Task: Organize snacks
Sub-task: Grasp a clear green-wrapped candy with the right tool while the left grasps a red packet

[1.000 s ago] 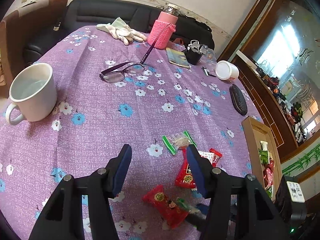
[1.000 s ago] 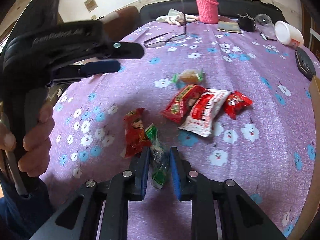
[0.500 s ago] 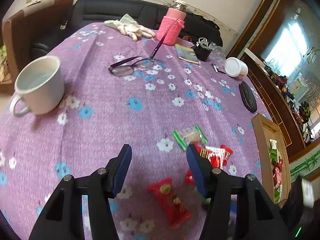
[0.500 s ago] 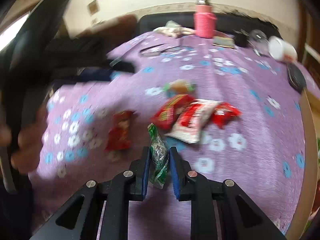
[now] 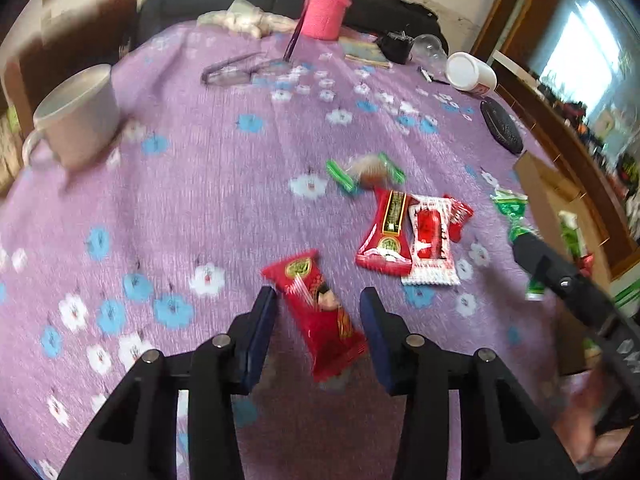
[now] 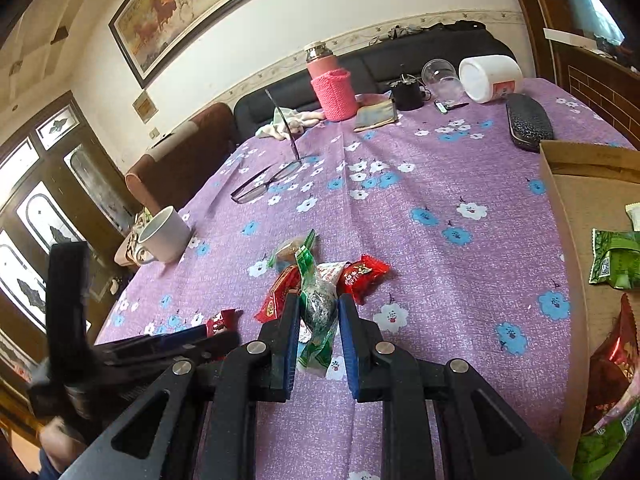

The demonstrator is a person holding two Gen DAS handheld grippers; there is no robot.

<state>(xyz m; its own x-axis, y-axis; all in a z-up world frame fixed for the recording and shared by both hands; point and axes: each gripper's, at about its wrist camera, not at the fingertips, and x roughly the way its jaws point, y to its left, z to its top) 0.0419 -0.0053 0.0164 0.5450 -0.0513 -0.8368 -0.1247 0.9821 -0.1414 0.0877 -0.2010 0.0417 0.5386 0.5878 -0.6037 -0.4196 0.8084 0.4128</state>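
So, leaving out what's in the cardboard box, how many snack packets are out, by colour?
Red packets: 3
White-and-red packet: 1
Clear candy with green ends: 1
Green packet, in the right gripper: 1
Total: 6

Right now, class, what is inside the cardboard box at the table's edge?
The cardboard box holds a green packet and a red packet. Its right part runs out of frame, so the rest cannot be seen.
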